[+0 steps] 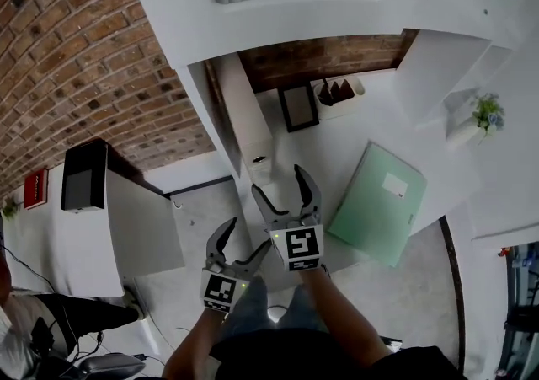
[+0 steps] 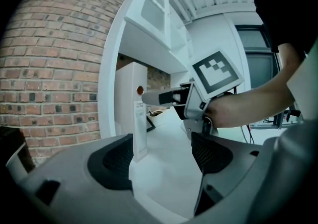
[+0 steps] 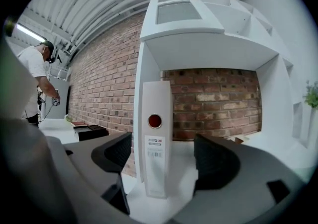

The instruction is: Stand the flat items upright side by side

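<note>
A white binder [image 1: 253, 130] with a red dot on its spine stands upright against the left wall of the white shelf unit [image 1: 194, 83]. My right gripper [image 1: 276, 180] is open just in front of it. In the right gripper view the binder [image 3: 156, 138] stands ahead between the spread jaws, and neither pad touches it. My left gripper [image 1: 248, 235] is open and empty, lower and to the left. From its own view it [image 2: 164, 158] looks at the binder [image 2: 136, 113] and at the right gripper [image 2: 164, 98]. A green folder [image 1: 377, 201] lies flat on the desk to the right.
A black picture frame [image 1: 298, 107] and a white holder with dark items [image 1: 337, 93] stand at the back of the desk [image 1: 337, 151]. A small plant [image 1: 487, 113] is at far right. A black box [image 1: 84, 176] sits on the left counter. A person [image 3: 37, 79] stands far left.
</note>
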Available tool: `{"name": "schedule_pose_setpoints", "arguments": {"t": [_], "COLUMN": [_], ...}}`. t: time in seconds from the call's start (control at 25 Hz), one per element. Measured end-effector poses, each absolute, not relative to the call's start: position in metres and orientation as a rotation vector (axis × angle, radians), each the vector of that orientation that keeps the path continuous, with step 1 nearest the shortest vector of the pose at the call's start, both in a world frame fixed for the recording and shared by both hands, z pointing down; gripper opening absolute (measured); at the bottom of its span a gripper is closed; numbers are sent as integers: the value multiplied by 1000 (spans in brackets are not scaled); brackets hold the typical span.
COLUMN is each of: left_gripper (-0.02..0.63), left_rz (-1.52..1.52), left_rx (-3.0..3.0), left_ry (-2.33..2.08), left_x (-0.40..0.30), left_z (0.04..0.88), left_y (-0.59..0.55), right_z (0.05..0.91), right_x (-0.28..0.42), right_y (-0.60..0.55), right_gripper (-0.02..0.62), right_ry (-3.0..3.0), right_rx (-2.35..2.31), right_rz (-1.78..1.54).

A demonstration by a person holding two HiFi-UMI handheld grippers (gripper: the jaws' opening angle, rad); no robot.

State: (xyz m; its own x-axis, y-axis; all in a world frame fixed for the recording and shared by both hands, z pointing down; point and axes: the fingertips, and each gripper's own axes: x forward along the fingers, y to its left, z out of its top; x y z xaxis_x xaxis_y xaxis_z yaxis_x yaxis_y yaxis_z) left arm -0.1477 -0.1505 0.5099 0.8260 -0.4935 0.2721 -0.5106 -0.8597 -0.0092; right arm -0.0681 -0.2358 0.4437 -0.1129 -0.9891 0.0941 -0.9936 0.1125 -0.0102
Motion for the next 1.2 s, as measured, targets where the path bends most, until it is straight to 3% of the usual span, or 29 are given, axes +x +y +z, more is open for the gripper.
{"name": "schedule_pose_setpoints", "arguments": {"t": [0.72, 1.2], "left_gripper": [345, 345], "left_rz": [416, 768], "left_rx": [3074, 2867], "left_ry": [-249, -176], "left_x": [41, 134], "left_z": [504, 569], "left_y": [-112, -120], "right_z": [465, 551], "right_x": [169, 272], "right_y": [-61, 40], "right_gripper": [374, 374], "right_ry": [-1641, -1402], "right_rx": [2564, 2689], "right_rz": [230, 715]}}
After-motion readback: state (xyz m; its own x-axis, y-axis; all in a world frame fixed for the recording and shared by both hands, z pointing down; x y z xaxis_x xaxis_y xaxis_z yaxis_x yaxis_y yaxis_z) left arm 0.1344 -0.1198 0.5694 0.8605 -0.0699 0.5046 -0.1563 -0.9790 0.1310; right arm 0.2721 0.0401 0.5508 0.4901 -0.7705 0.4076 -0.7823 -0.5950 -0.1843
